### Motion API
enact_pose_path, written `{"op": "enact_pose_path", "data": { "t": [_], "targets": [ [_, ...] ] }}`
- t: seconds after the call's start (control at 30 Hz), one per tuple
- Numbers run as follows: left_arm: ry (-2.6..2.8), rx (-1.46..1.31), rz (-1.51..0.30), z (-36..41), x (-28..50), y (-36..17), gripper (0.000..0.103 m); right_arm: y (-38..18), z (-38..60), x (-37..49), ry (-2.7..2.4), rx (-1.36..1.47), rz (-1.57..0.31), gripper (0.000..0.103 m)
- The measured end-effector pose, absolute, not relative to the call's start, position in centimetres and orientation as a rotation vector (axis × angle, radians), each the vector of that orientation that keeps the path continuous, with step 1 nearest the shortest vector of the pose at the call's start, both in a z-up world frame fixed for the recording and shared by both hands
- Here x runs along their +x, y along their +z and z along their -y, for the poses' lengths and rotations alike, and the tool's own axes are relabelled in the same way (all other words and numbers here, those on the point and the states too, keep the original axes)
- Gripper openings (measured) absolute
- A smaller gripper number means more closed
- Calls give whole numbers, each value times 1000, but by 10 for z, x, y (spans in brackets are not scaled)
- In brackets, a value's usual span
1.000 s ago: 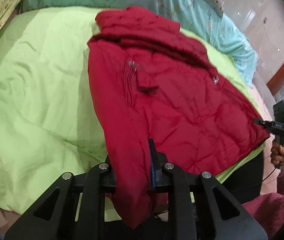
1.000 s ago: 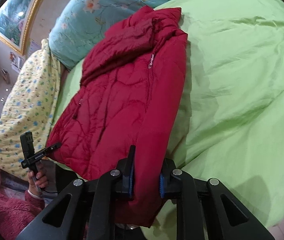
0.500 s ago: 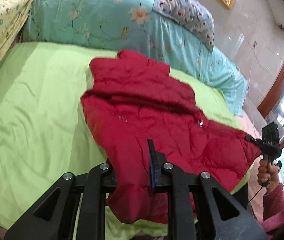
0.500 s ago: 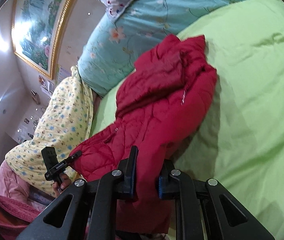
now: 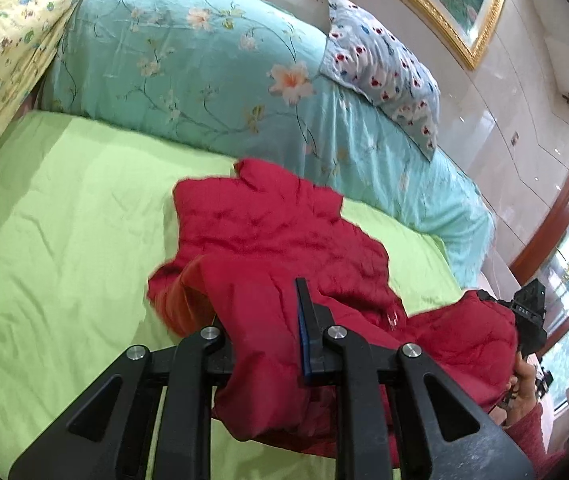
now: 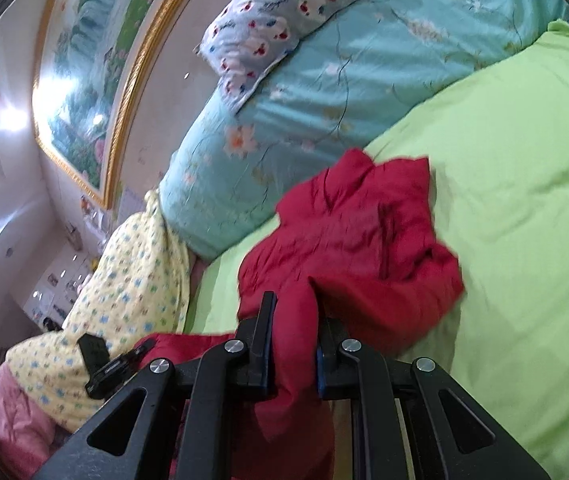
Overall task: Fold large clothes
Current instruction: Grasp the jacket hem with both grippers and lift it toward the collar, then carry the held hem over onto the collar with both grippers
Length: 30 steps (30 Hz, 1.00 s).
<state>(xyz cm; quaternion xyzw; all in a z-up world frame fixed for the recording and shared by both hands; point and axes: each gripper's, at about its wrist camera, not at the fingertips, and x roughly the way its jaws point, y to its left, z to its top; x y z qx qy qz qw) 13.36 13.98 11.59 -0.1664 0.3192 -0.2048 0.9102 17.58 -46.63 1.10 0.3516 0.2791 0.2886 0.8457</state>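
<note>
Left gripper (image 5: 262, 344) pinched on the near hem of the red puffer jacket (image 5: 284, 248), right gripper (image 6: 294, 344) pinched on the same hem further right, hem raised off the lime-green sheet (image 5: 64, 240), far collar end bunched on it near the teal floral duvet (image 5: 204, 60).

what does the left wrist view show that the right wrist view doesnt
Only the left wrist view: the left gripper shut on the red quilted jacket's hem, a wooden door frame at right, and the person's hand holding the other gripper.

Only the right wrist view: the right gripper shut on the jacket, with the other gripper's black body before the yellow dotted quilt.

Both: the jacket, the lime green sheet, the turquoise floral duvet, the blue spotted pillow and the gold-framed painting.
</note>
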Motion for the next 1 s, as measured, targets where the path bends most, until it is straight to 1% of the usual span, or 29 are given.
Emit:
{"op": "enact_pose_path", "data": {
  "t": [0.33,0.6,1.0],
  "targets": [
    [-371,-384,-665,-132,219,120,17,28,454,255,457,726,-562,14],
    [-316,-393,-717,-124,286,104,17,11,453,312,360,785,-572,14],
    [-239,-392,-783,-120,344,71,17,-18,455,365,273,825,-624,14]
  ]
}}
